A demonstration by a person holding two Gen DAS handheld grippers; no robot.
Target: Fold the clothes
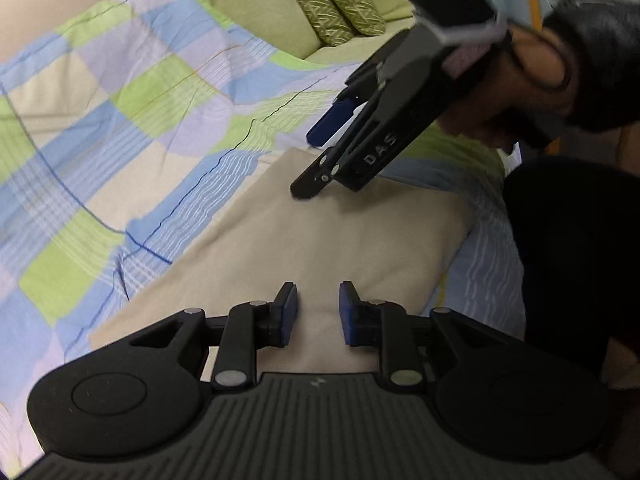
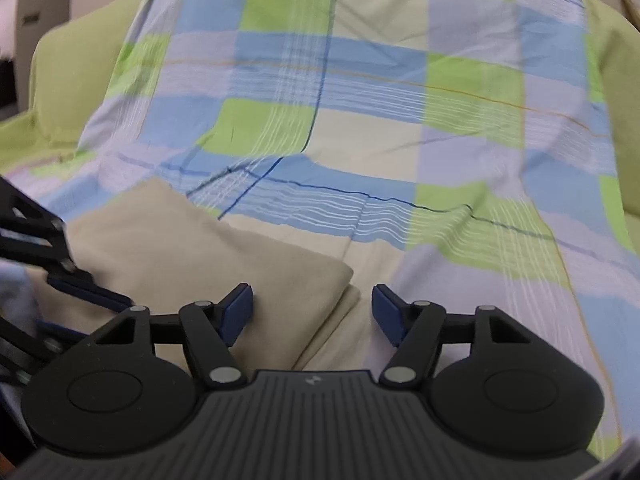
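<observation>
Checked sheet (image 2: pixel 360 92) covers the sofa as a work surface; beige cloth (image 1: pixel 320 240) lies folded flat on it, near edge; left gripper (image 1: pixel 319 312) hovers over it, jaws slightly apart, empty; right gripper (image 2: pixel 313 312) straddles the cloth's corner, jaws apart, nothing pinched.

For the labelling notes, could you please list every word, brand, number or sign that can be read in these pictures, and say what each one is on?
"DAS": white letters on the black finger arm of the right hand-held gripper, seen from the left wrist.
A small pale emblem, too small to read, sits on the ribbed black body of each hand-held gripper, including the left one.
Nothing else is legible.
</observation>
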